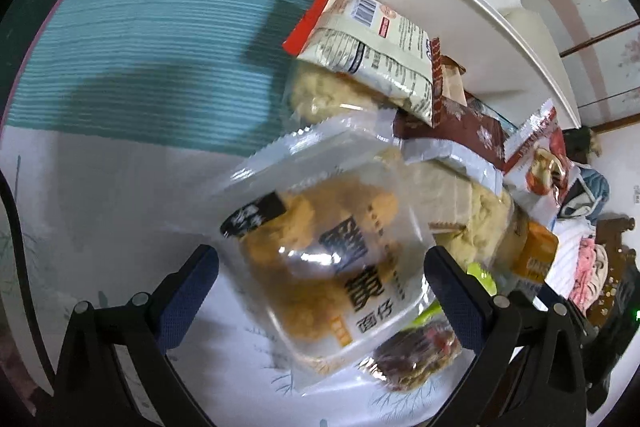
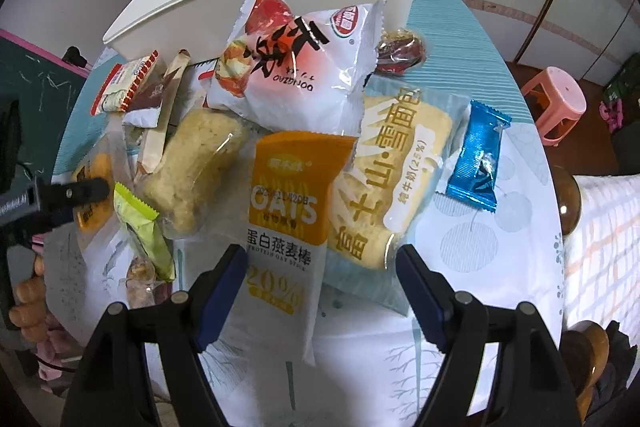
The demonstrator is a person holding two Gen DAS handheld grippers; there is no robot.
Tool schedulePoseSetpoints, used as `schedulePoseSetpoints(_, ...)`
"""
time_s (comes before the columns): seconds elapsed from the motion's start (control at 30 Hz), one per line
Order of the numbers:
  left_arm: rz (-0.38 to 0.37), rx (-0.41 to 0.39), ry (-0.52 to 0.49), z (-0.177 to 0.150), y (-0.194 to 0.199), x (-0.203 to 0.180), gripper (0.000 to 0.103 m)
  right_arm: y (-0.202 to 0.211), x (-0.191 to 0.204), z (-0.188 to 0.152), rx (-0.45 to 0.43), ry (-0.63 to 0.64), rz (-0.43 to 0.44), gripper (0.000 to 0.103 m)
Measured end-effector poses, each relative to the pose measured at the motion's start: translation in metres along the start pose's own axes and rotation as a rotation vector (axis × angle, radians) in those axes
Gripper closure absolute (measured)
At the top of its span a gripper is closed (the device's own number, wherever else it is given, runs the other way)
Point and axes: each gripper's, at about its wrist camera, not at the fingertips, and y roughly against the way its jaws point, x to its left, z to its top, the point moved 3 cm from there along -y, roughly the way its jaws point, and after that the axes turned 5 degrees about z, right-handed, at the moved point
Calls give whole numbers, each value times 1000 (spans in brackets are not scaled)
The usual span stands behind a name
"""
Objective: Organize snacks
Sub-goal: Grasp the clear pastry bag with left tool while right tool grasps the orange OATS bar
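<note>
From my left wrist view, my left hand-held gripper point(image 1: 320, 291) stands wide open around a clear-wrapped pastry pack point(image 1: 316, 255), its blue pads not touching it. Behind it snacks pile against a white bin point(image 1: 452, 7) on the surface point(image 1: 120, 227).

From my right wrist view, my right hand-held gripper point(image 2: 322, 287) is also open, just short of an orange oat bar point(image 2: 286, 211). A blue candy point(image 2: 476, 157) lies apart to the right
</note>
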Motion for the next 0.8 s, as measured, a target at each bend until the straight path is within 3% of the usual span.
schedulePoseSetpoints(0.27, 107, 69, 70, 18, -21, -19, 0, -3, 5, 0, -1, 15, -25, 24)
schedulePoseSetpoints(0.37, 199, 66, 38, 19, -32, -27, 0, -2, 2, -1, -1, 12, -17, 24)
schedulePoseSetpoints(0.53, 192, 59, 38, 20, -35, -29, 1, -4, 1, -2, -1, 13, -18, 24)
schedulePoseSetpoints(0.57, 197, 54, 31, 16, -36, -26, 6, -3, 0, -2, -4, 14, -20, 26)
schedulePoseSetpoints(0.6, 205, 43, 15, 12, -34, -26, 13, -2, 0, -2, -11, 13, -19, 29)
schedulePoseSetpoints(0.67, 193, 33, -9, 7, -28, -23, 17, 1, -2, -2, -22, 16, -17, 60)
schedulePoseSetpoints(0.7, 192, 37, -16, 4, -26, -25, 18, 2, -4, -1, -22, 14, -18, 67)
schedulePoseSetpoints(0.8, 191, 37, -51, -6, -28, -31, 22, 8, -14, 0, -27, -36, 61, 75)
